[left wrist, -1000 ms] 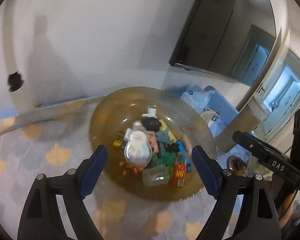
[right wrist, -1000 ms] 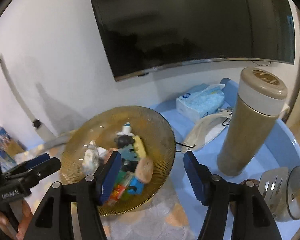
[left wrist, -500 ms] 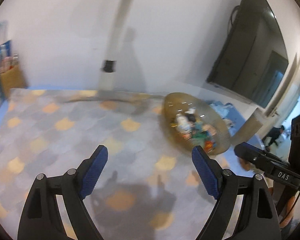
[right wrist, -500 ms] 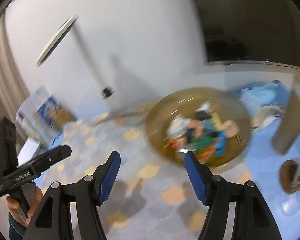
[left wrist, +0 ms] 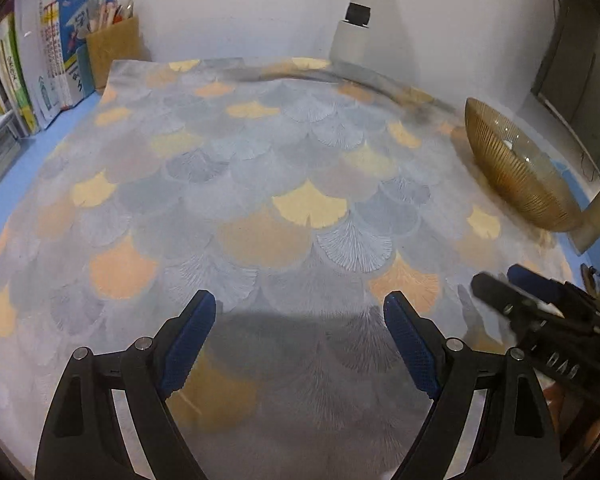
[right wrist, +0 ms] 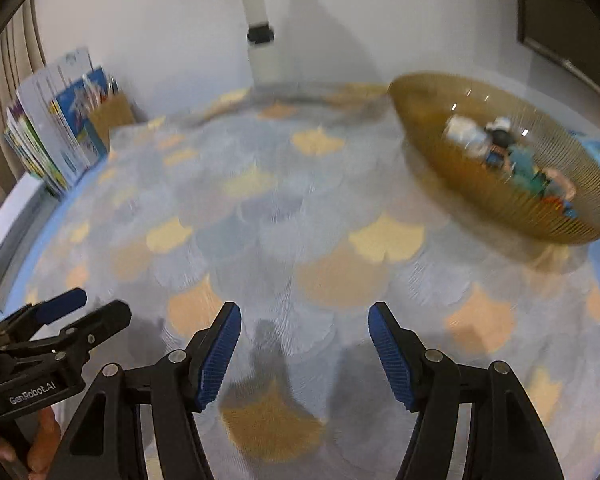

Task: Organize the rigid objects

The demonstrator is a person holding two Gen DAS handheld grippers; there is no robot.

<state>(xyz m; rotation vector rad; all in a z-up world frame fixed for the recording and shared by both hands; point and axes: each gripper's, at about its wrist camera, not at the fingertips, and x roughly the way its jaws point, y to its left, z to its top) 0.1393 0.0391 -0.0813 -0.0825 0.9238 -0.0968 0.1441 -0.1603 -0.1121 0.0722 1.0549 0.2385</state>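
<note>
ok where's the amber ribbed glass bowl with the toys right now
The amber ribbed glass bowl sits at the far right edge of the fan-patterned mat in both wrist views, near the wall and well ahead of both open grippers.

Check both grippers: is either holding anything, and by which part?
Nothing is held. The left gripper and right gripper are both open over the mat; the toys remain in the bowl.

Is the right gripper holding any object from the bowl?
No, the right gripper is open and nothing is between its fingers, while the small objects lie in the bowl.
</note>
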